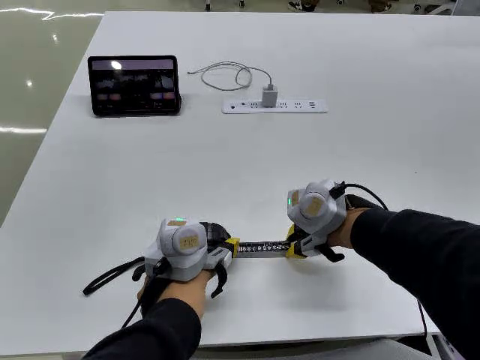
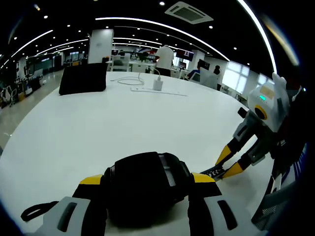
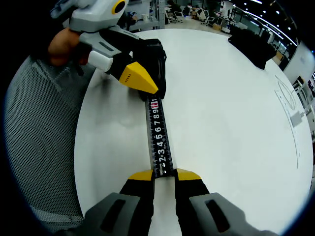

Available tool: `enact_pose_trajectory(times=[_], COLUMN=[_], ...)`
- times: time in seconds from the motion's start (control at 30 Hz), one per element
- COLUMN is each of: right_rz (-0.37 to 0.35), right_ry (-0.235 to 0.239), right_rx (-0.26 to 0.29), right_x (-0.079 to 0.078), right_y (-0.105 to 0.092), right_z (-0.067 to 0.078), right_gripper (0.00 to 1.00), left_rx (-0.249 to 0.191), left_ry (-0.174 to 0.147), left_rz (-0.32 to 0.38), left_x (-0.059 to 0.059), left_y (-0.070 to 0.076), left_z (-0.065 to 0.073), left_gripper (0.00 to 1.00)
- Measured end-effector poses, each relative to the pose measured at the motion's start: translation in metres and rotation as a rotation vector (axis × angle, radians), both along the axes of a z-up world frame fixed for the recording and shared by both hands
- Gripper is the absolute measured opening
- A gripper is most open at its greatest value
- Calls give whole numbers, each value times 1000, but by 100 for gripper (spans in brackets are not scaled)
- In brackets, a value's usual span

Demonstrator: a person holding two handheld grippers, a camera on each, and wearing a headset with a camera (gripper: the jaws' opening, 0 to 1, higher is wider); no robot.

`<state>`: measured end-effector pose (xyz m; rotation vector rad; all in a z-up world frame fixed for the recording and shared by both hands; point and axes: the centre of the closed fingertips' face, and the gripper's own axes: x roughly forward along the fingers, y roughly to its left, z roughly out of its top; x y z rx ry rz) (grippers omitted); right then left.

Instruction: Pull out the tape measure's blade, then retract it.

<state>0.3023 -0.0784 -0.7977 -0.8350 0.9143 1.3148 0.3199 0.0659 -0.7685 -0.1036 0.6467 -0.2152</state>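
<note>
We've got left tool [image 2: 147,179] clamped round the rigid case [image 3: 152,51] & right tool [image 3: 164,174] pinching the thin blade [image 3: 158,132] at its tip, prob. springy, slippery.

I find bright, even overhead light. The ceiling strips [image 2: 162,22] bow with fisheye distortion in the left gripper view. Glare streaks the floor [image 1: 30,75]. Shadows on the white table [image 1: 360,150] are faint and soft. The blade [image 3: 158,132] numerals read sharp; the tape measure [image 2: 145,189] case shows dark, with little detail.
</note>
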Motion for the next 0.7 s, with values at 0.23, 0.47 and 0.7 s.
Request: enact_pose_trajectory(times=[0.23, 0.47, 0.7], right_rz=[-2, 0, 3], right_ry=[3, 2, 2], right_rx=[7, 14, 18], right_x=[0, 1, 1], right_y=[3, 6, 9], right_z=[0, 0, 0], right_gripper=[11, 11, 11], left_rx=[0, 0, -1], left_ry=[0, 0, 0], left_rz=[0, 1, 1], left_x=[0, 0, -1], left_y=[0, 0, 0], left_z=[0, 0, 0], left_gripper=[63, 63, 63])
